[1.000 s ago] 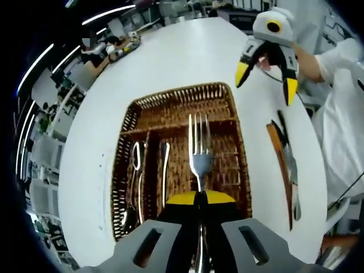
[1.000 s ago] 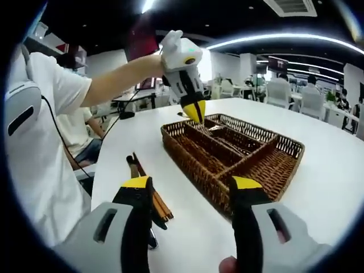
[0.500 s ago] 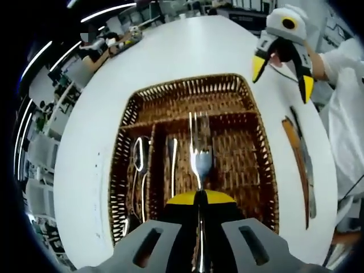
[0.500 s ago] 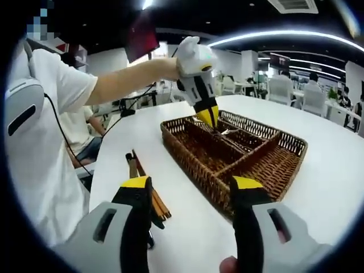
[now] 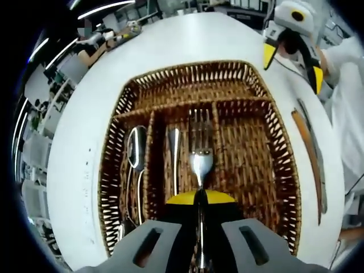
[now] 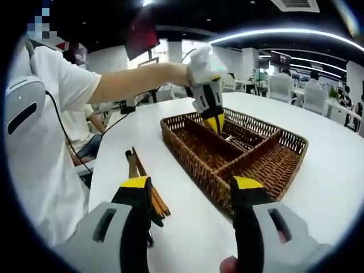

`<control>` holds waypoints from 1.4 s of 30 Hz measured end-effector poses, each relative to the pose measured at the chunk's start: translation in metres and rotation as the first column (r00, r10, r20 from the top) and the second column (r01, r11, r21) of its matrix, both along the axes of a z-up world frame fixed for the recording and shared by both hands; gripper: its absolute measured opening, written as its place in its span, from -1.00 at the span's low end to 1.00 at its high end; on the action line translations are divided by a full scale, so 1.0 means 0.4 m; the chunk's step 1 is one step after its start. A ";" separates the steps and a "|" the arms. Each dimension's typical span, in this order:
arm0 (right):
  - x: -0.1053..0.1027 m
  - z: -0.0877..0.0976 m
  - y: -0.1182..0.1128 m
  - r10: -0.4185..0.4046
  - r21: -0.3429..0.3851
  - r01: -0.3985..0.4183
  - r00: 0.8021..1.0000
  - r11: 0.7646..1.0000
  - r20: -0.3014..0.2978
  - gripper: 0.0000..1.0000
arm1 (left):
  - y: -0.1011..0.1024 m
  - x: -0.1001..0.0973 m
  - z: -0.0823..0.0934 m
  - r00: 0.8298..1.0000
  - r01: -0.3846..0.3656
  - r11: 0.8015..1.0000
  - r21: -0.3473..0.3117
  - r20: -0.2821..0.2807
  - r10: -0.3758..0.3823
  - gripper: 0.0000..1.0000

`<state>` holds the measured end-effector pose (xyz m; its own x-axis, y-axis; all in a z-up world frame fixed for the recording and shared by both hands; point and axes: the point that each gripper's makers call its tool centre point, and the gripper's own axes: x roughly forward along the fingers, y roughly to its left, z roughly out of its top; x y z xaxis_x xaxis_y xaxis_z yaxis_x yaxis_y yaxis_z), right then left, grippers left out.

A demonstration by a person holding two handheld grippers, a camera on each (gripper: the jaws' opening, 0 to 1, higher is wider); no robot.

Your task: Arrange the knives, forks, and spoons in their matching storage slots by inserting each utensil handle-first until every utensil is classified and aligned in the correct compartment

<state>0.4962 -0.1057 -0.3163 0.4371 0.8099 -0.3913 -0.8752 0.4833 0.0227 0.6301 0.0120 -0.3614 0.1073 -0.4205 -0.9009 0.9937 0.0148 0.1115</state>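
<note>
Above a wicker cutlery tray [image 5: 122,122] on a round white table [image 5: 74,142], the left gripper [image 5: 200,200] clamps its yellow-tipped jaws on the handle of a fork [image 5: 199,145], tines pointing away from the camera. In the left gripper view the fork hangs over a long compartment near the tray's middle, in line with the woven dividers on either side. The next slot toward the tray's left edge holds a single slim utensil [image 5: 174,156] lying lengthwise, and the outermost slot holds spoons [image 5: 135,156], bowls toward the cross compartment at the far end. The wide compartment on the other side of the fork shows bare weave.

In the right gripper view the left gripper [image 6: 212,122] dips inside the tray's [image 6: 187,153] far half, its tips below the rim. The right gripper [image 6: 190,187] stands off the tray's near corner with its jaws wide apart and nothing between them. Wooden-handled knives [image 6: 145,185] lie on the table [image 6: 335,165] just beside the tray's long side, near the table's edge and apart from the wicker wall. Open white tabletop stretches beyond the tray on the opposite side. The person's white sleeve [image 6: 54,85] fills that view's left.
</note>
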 end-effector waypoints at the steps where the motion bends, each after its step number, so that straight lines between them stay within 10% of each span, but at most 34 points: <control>1: 0.001 -0.002 -0.001 0.000 -0.004 0.000 1.000 1.000 -0.001 0.15 | 0.000 0.000 -0.003 1.000 0.003 1.000 0.001 -0.001 -0.003 -0.98; 42: -0.004 -0.014 -0.003 0.006 0.010 -0.006 1.000 1.000 -0.012 0.15 | -0.011 0.024 -0.051 0.999 -0.040 0.999 0.034 -0.023 0.041 -0.94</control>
<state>0.4946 -0.1069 -0.3220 0.4274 0.8166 -0.3879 -0.8778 0.4775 0.0379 0.6397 0.0074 -0.3817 0.1020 -0.3862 -0.9168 0.9947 0.0521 0.0887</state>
